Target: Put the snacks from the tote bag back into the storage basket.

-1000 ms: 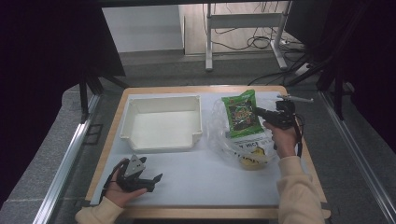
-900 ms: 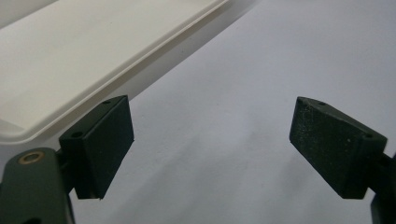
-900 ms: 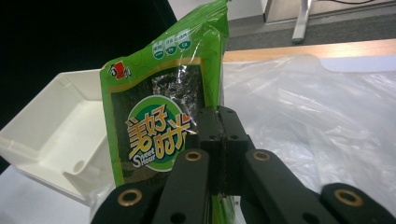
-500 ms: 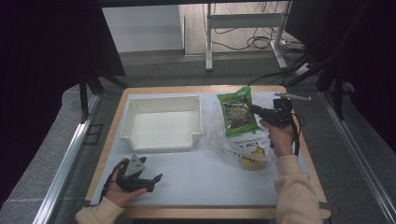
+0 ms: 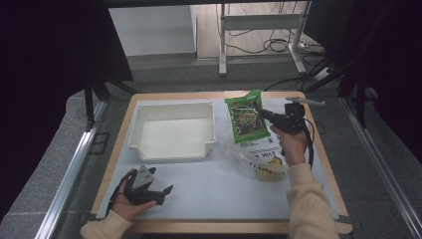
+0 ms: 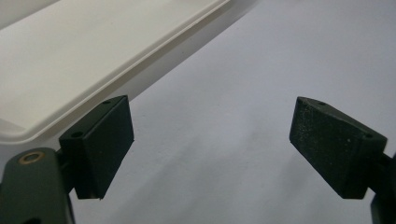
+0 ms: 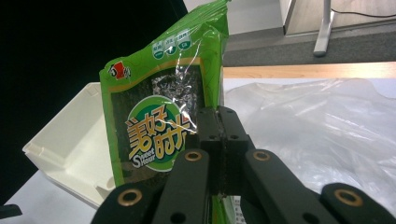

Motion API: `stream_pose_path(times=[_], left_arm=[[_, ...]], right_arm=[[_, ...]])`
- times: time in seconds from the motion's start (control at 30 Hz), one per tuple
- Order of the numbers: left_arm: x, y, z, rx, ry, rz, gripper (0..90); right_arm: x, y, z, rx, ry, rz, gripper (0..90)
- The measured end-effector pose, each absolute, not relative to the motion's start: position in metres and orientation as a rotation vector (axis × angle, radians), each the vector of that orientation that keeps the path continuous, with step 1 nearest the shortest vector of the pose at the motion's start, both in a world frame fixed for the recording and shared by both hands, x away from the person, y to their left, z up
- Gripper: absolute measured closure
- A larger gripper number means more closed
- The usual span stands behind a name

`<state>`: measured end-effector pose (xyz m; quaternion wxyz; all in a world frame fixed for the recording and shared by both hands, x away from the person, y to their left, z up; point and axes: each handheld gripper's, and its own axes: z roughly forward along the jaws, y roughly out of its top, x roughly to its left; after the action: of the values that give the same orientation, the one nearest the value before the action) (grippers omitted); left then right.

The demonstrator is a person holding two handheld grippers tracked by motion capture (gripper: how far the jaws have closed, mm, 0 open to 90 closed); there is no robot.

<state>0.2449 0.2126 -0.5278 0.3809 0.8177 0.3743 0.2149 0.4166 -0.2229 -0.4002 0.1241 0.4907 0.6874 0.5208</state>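
Keep right gripper (image 5: 263, 115) clamped on green snack packet (image 5: 245, 118); carry level toward white tray (image 5: 171, 132). Leave left gripper (image 5: 166, 191) wide, empty.

The right gripper (image 7: 221, 140) pinches the green snack packet (image 7: 159, 121) upright, between a white tray (image 7: 70, 154) and clear plastic bag (image 7: 322, 126).

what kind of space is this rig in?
Probably a lab or office data-collection bench: a wooden table with white mat, dark curtains around it, and a desk frame with loose cables behind.
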Motion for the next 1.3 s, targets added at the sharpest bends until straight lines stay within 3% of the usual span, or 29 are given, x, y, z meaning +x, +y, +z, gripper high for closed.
stream_pose_path(times=[1.3], left_arm=[[0.245, 0.213, -0.527, 2.084, 0.953, 0.544, 13.6]], right_arm=[[0.427, -0.154, -0.4, 1.348, 2.094, 1.584, 89.6]])
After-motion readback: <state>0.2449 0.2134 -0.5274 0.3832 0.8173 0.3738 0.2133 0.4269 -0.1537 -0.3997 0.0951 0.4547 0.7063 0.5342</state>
